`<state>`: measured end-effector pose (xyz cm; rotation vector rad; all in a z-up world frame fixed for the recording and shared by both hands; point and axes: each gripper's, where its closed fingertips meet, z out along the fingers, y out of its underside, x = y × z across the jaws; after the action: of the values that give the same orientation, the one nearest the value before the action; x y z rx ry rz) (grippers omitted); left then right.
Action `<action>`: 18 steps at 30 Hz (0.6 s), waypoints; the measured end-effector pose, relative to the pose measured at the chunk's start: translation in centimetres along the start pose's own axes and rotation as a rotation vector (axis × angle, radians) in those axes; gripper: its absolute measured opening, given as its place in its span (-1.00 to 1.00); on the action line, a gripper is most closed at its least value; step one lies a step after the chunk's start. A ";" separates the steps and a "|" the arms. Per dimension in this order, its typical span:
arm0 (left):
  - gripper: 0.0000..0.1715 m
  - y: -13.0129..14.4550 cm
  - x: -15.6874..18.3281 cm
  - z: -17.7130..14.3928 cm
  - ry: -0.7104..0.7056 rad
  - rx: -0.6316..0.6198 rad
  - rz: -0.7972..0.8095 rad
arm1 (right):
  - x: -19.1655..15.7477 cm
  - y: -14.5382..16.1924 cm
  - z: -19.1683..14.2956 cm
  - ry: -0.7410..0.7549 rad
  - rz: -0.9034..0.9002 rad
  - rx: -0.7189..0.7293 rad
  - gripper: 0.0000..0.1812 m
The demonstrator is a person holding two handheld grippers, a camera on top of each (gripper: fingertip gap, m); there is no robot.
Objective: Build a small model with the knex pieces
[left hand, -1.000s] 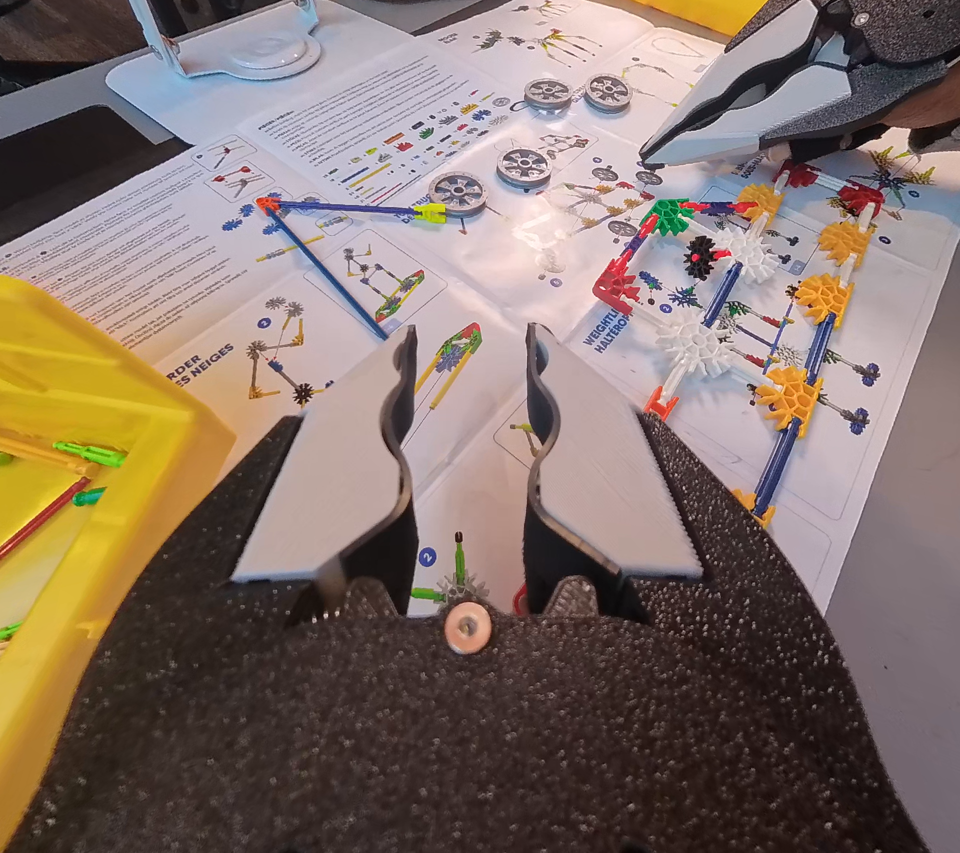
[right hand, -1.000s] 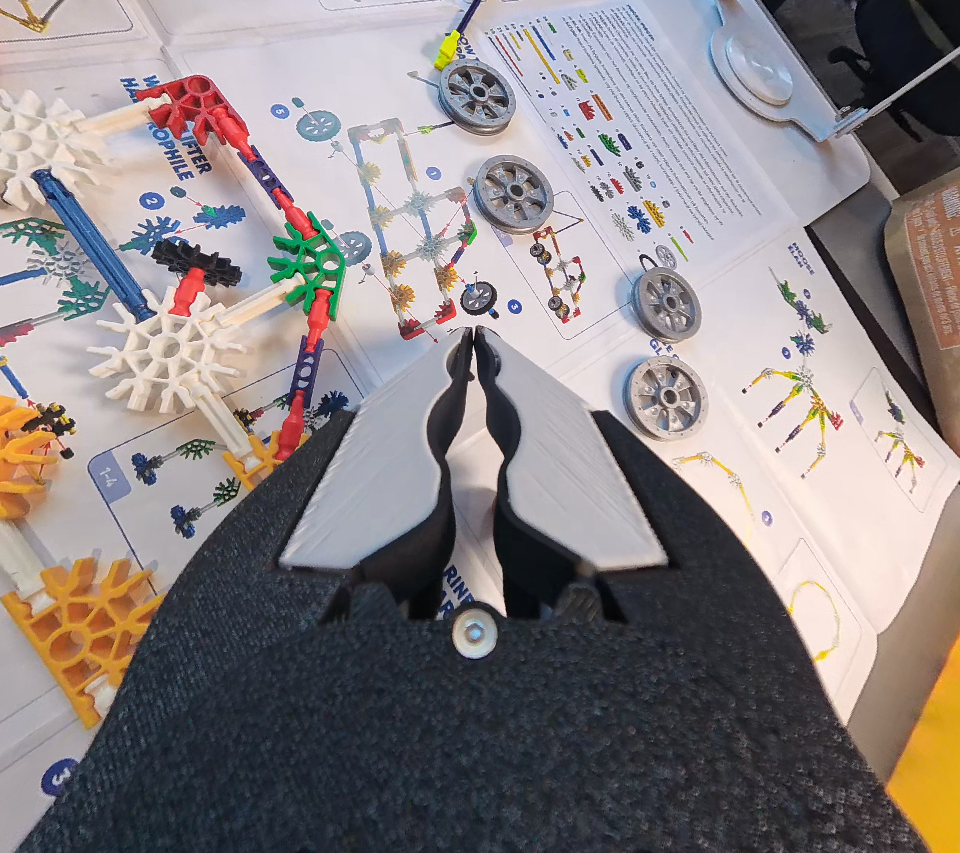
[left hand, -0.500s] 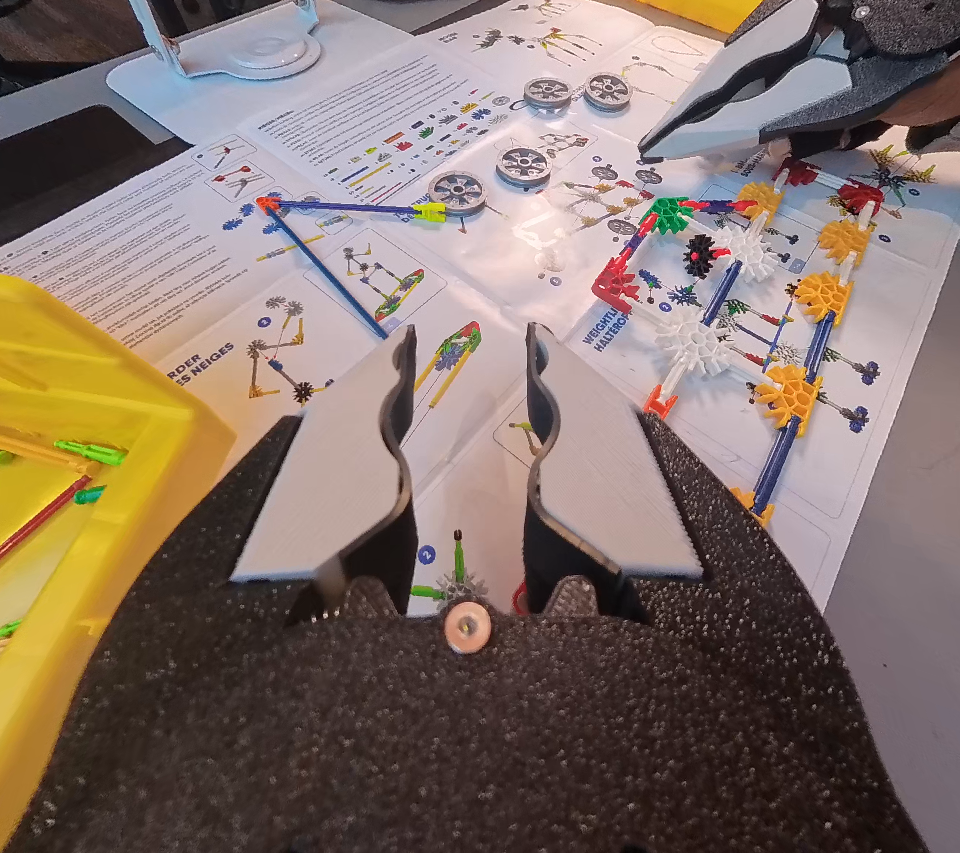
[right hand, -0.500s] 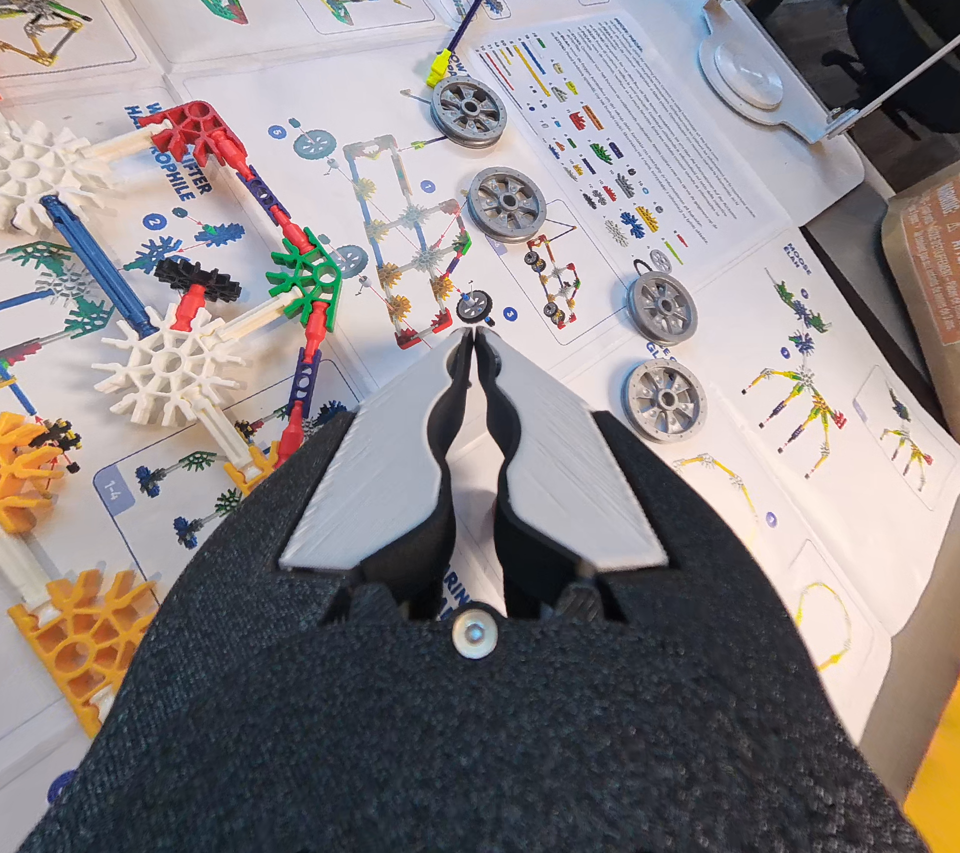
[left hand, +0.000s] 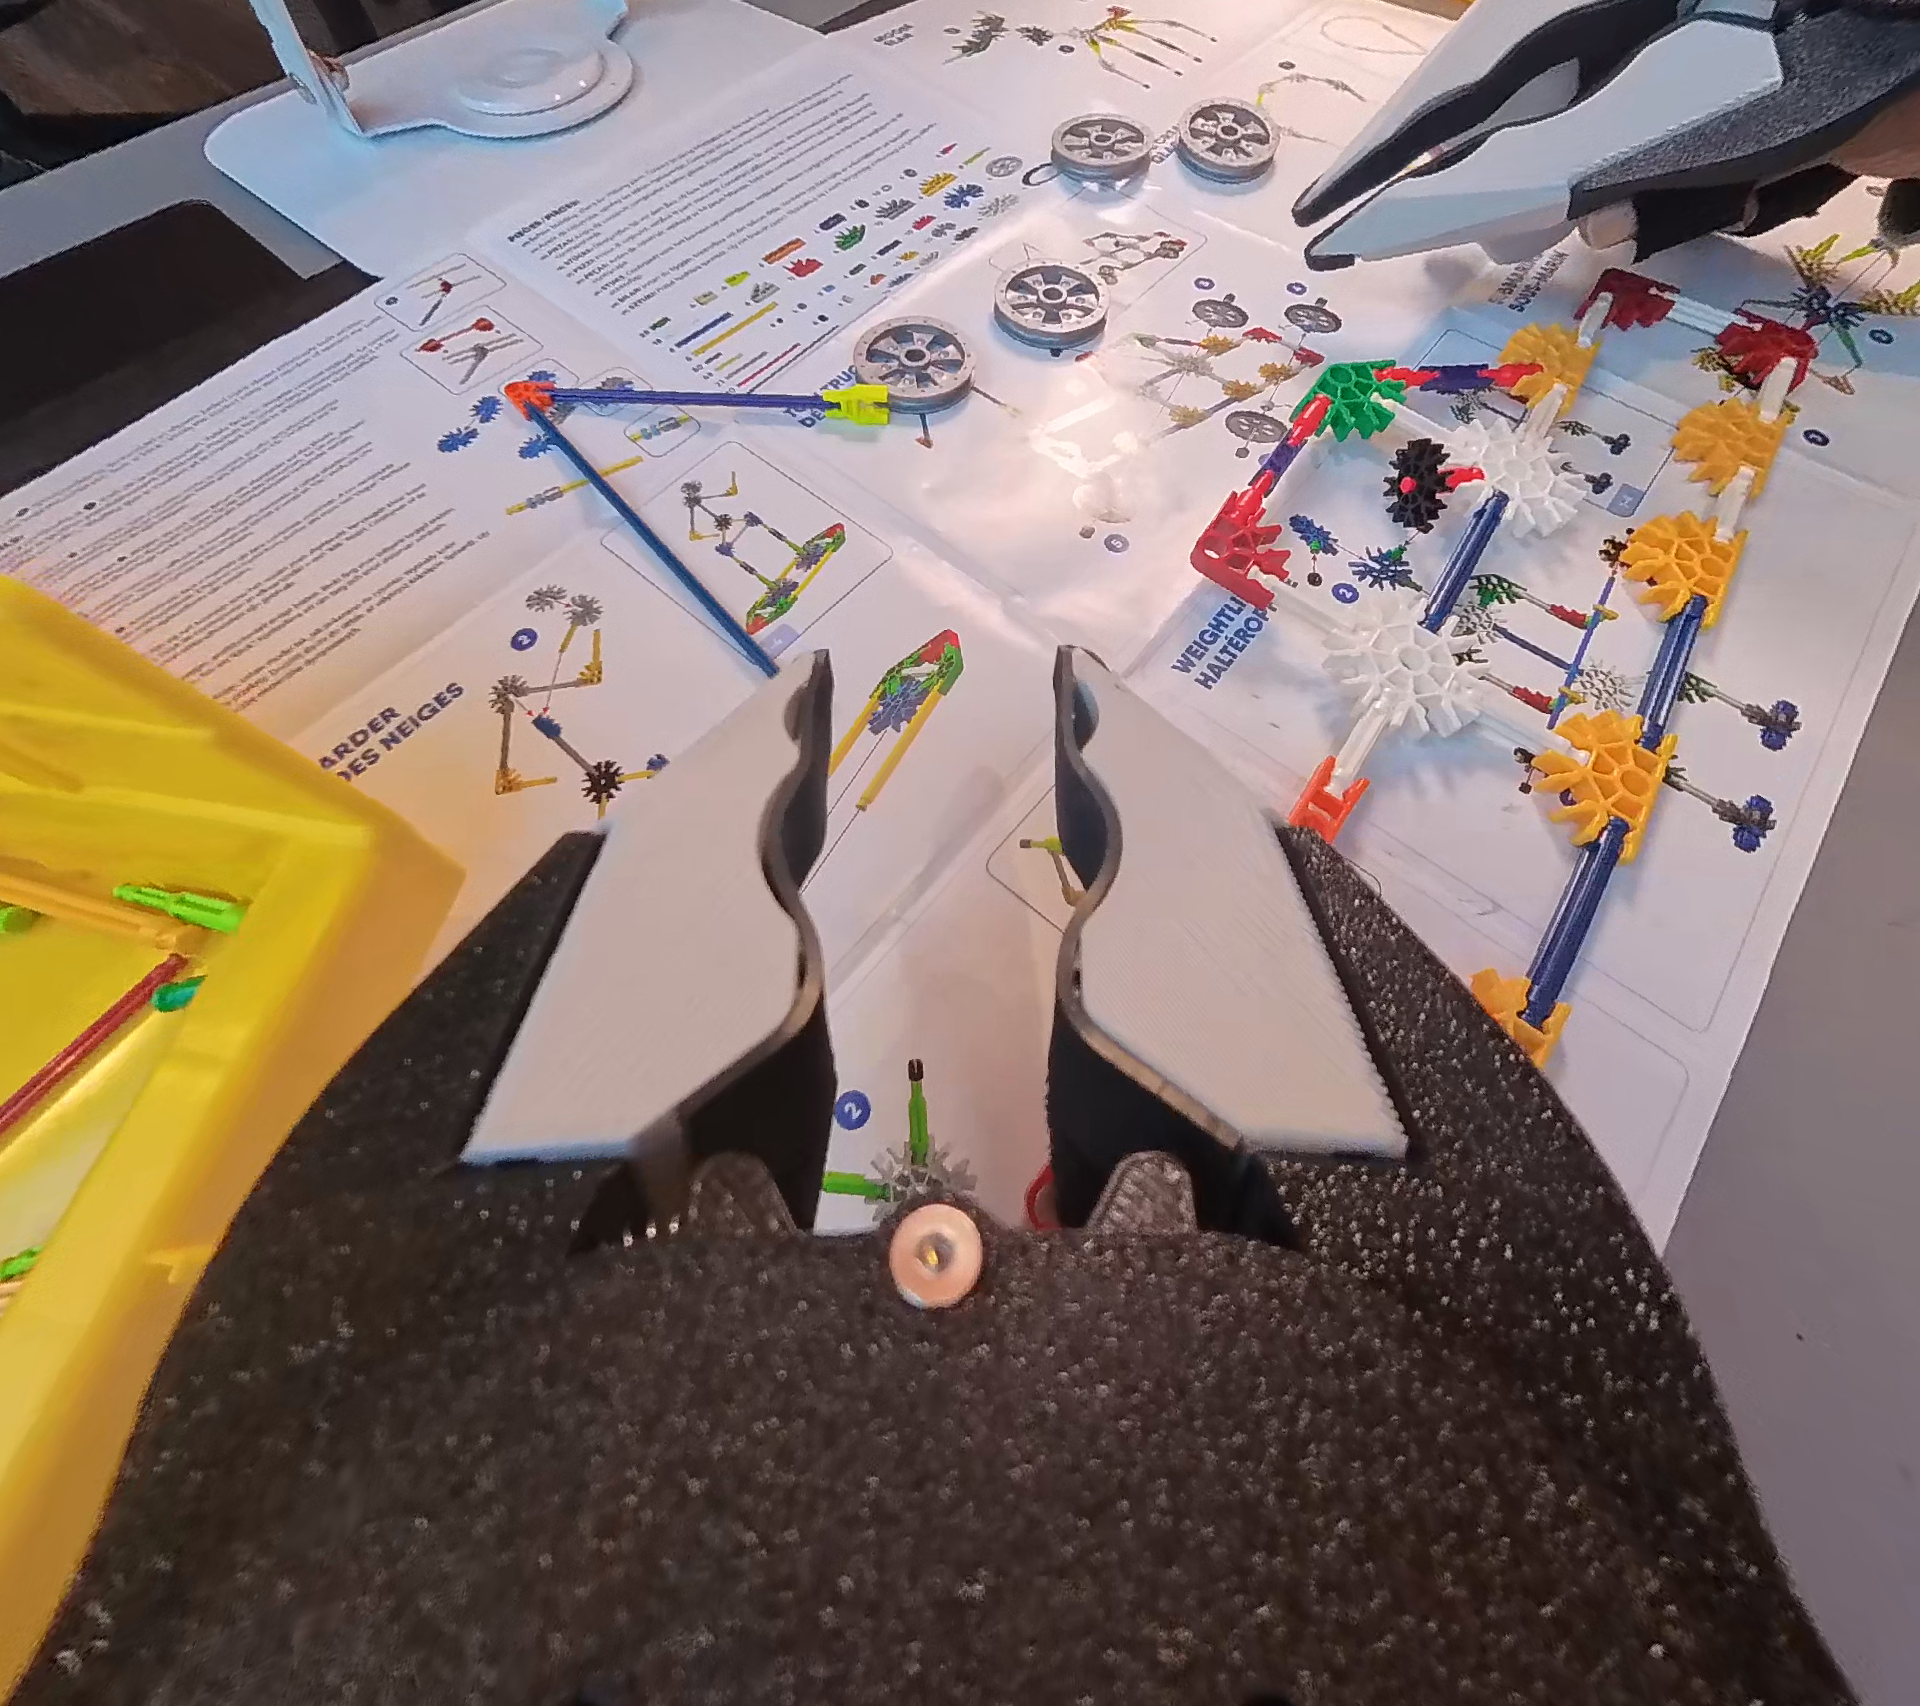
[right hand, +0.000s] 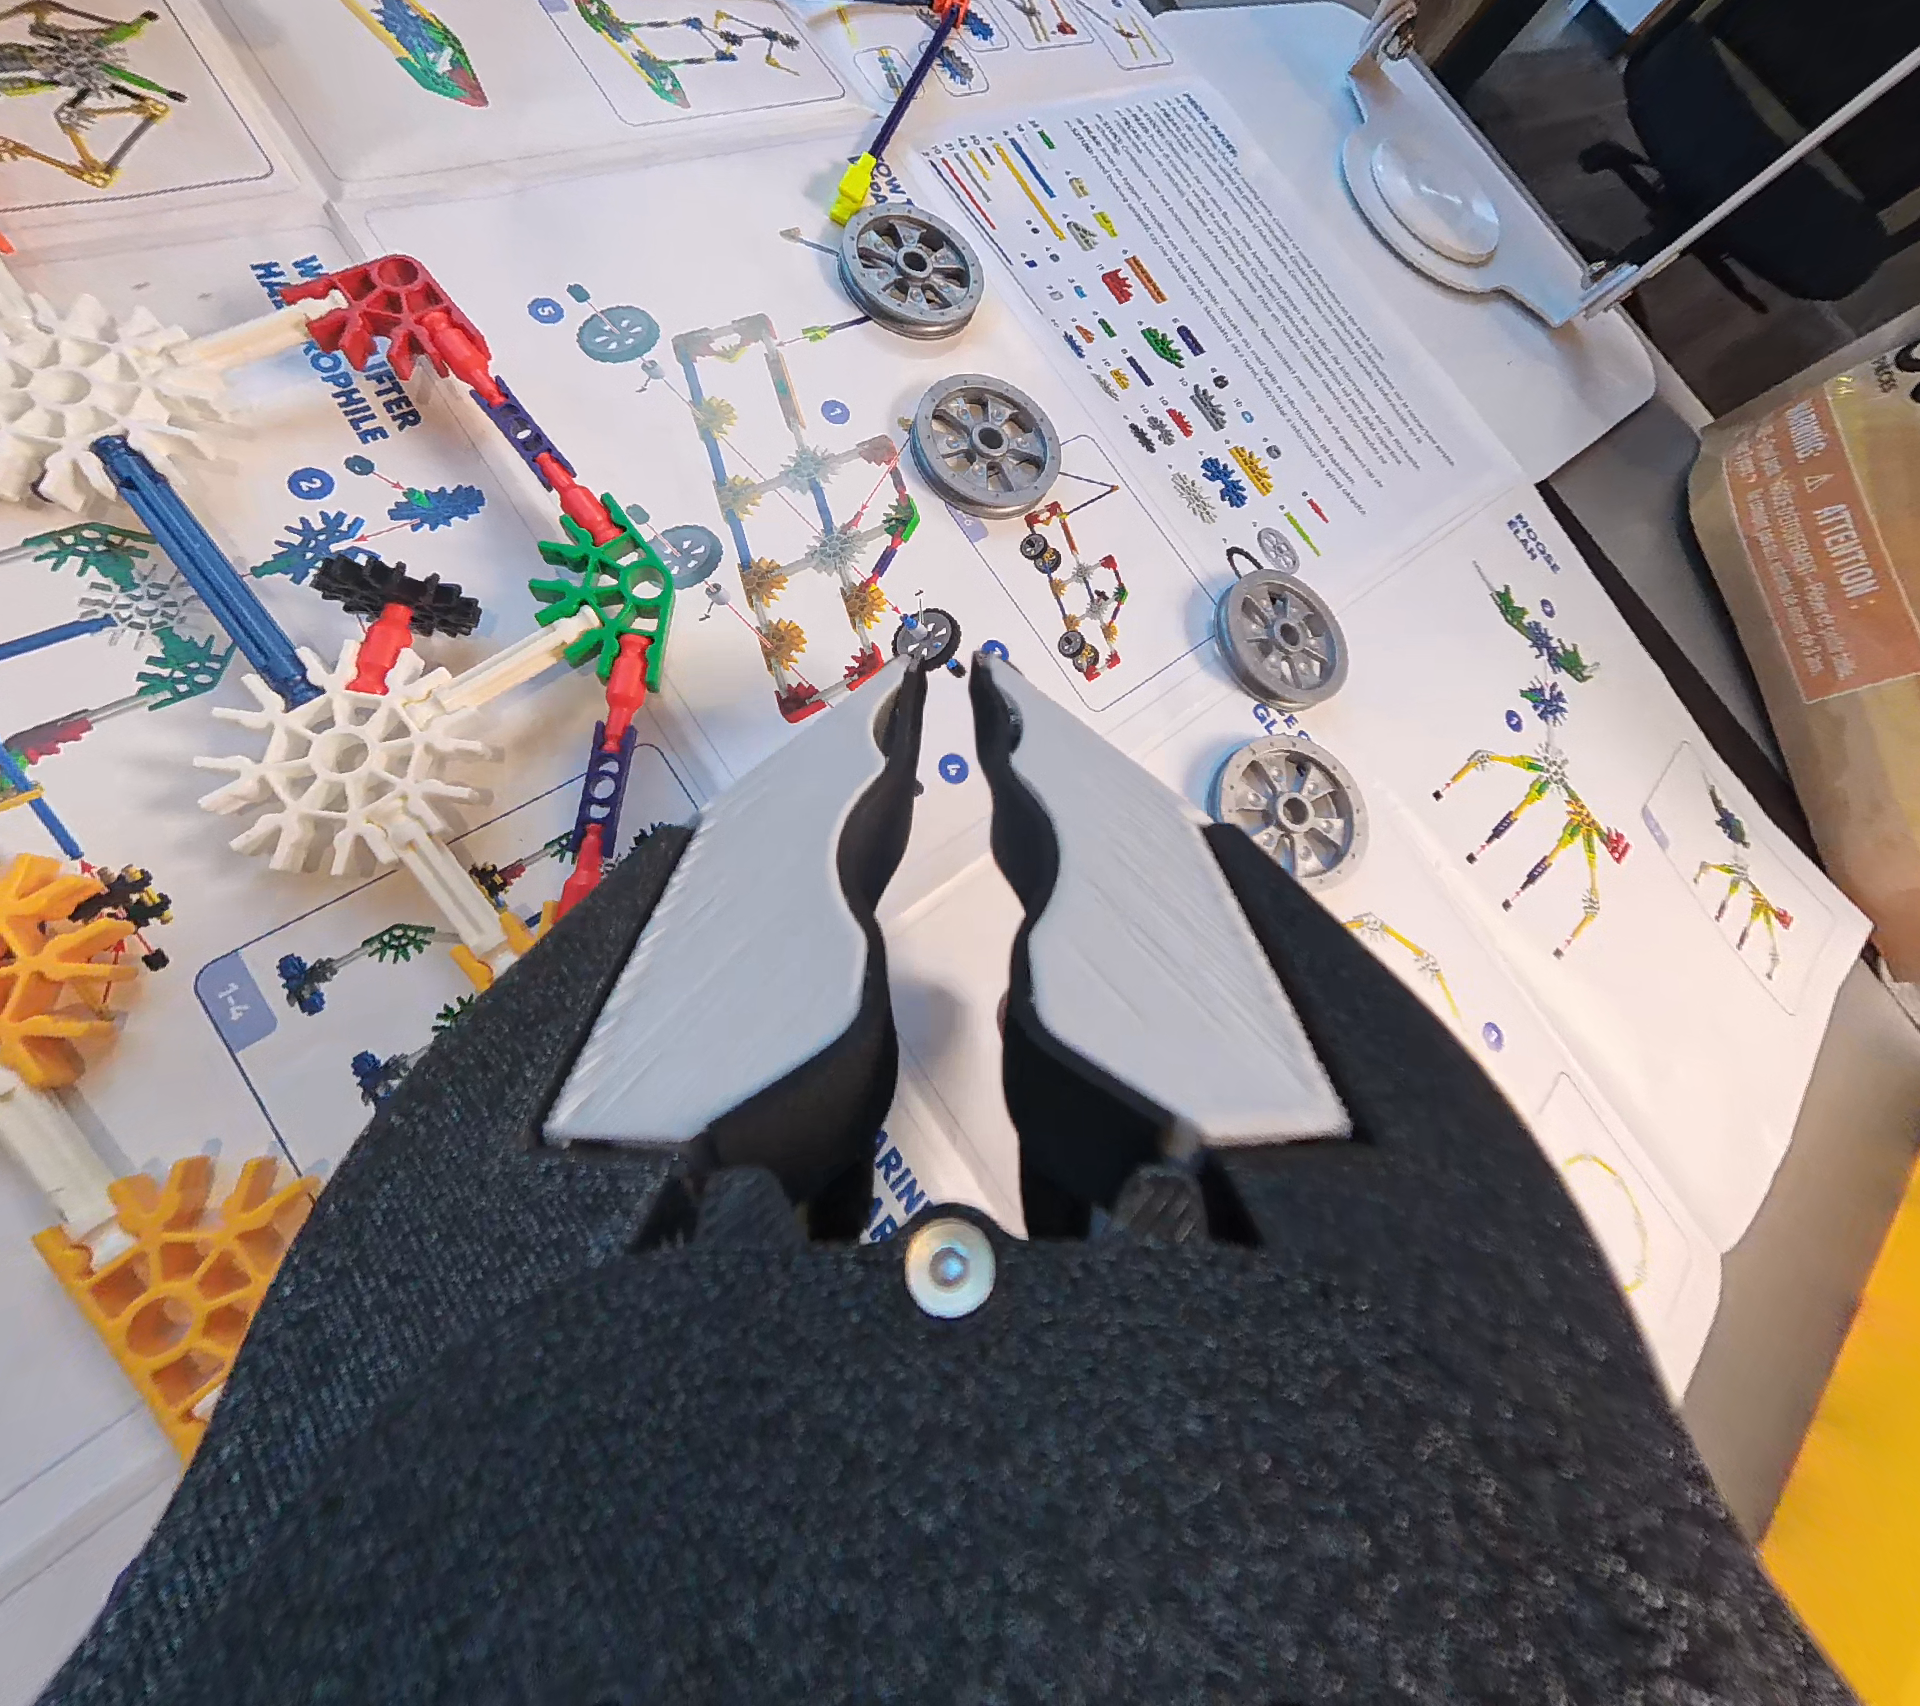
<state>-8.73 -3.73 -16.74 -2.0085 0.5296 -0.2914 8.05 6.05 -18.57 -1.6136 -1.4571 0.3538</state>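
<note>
- left gripper [left hand: 940, 669]: fingers spread wide, nothing between them, over the instruction sheet [left hand: 977, 513], yellow bin [left hand: 312, 908] beside it
- right gripper [right hand: 943, 669]: fingers slightly parted, holding nothing, above the sheet between the green connector [right hand: 613, 586] and four grey wheels [right hand: 985, 443]

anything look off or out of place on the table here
Nothing stands out. The four grey wheels lie flat on the instruction sheet, the rod-and-connector frame looks intact, and both grippers, left and right, hover empty.
</note>
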 end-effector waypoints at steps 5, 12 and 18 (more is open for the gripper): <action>-0.52 0.1 0.2 0.1 -0.009 -0.010 0.025 | 0.2 -0.3 -0.2 0.008 0.005 0.008 -0.88; -0.52 0.3 0.2 0.3 -0.015 -0.022 0.033 | 0.4 -0.6 -0.6 0.000 0.063 0.024 -0.85; -0.52 0.3 0.2 0.3 -0.022 -0.023 0.044 | 2.4 -1.3 -2.7 -0.130 0.573 0.111 -0.73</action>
<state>-8.52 -3.73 -17.10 -2.0176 0.5650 -0.2374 9.75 6.95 -15.28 -1.9245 -1.0174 0.8606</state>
